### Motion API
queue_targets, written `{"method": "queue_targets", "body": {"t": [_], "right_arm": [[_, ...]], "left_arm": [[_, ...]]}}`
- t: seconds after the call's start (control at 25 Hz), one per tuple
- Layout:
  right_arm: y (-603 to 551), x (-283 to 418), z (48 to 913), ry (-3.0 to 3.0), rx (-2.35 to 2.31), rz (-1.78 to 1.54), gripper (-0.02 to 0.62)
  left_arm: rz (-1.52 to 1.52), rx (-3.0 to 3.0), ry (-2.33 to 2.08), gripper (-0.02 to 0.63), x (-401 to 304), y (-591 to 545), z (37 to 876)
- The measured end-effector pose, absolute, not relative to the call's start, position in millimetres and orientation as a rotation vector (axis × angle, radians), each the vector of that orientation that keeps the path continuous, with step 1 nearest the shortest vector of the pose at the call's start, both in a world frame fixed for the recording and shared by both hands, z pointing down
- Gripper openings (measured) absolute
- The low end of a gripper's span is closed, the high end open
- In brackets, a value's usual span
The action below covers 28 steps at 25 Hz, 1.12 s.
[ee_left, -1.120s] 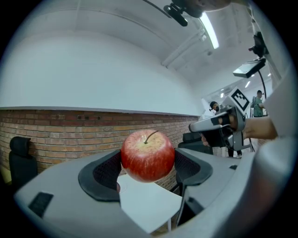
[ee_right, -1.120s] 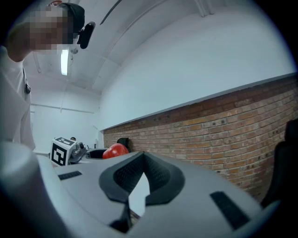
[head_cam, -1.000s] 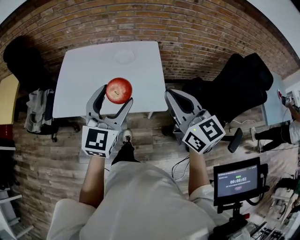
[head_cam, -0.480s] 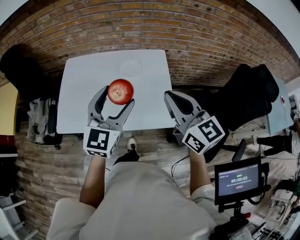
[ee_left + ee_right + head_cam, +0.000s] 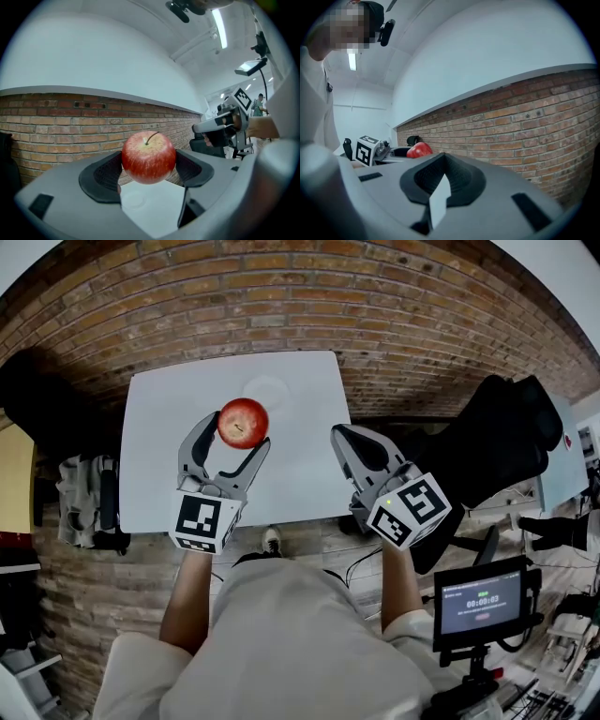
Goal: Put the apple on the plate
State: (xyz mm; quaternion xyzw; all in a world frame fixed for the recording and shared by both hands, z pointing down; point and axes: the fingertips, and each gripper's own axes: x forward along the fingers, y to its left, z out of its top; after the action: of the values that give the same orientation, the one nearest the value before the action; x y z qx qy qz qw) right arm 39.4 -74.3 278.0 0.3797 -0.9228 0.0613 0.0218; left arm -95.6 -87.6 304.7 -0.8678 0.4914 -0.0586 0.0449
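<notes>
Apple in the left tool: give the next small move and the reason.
Probably carry the apple forward and slightly right until it hangs over the plate. The left tool is shut on it above the white table, and the faint, empty plate lies just beyond, so the apple is not over it yet.

Wears a pale short-sleeved shirt (image 5: 281, 643). Shows a grey left gripper (image 5: 238, 429) and right gripper (image 5: 341, 433), both with black-padded fingers (image 5: 194, 451) and a white cube (image 5: 201, 522) bearing black square markers.
</notes>
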Motion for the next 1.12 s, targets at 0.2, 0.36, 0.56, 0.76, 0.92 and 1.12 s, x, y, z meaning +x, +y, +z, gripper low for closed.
{"method": "queue_targets", "body": {"t": [0.2, 0.36, 0.56, 0.76, 0.92, 1.12], "right_arm": [[-91.9, 27.1, 283.6, -2.863, 1.161, 0.184, 0.003], [-104.4, 17.2, 288.0, -2.863, 1.156, 0.200, 0.003], [-122.2, 6.1, 288.4, -2.872, 1.162, 0.236, 0.003], [-130.0, 5.0, 292.0, -2.838, 1.192, 0.210, 0.003], [-133.6, 4.9, 298.4, -2.822, 1.200, 0.239, 0.003], [-143.8, 16.6, 301.2, -2.821, 1.291, 0.244, 0.003]], "left_arm": [[-0.183, -2.666, 1.492, 0.364, -102.8, -107.5, 310.8], [-0.188, -2.675, 1.492, 0.364, -109.7, -120.5, 312.6], [-0.205, -2.690, 1.475, 0.364, -117.2, -139.9, 314.2], [-0.198, -2.687, 1.472, 0.364, -121.7, -151.7, 311.0], [-0.204, -2.700, 1.475, 0.365, -125.1, -159.5, 316.4], [-0.221, -2.716, 1.469, 0.365, -122.2, -167.3, 324.3]]}}
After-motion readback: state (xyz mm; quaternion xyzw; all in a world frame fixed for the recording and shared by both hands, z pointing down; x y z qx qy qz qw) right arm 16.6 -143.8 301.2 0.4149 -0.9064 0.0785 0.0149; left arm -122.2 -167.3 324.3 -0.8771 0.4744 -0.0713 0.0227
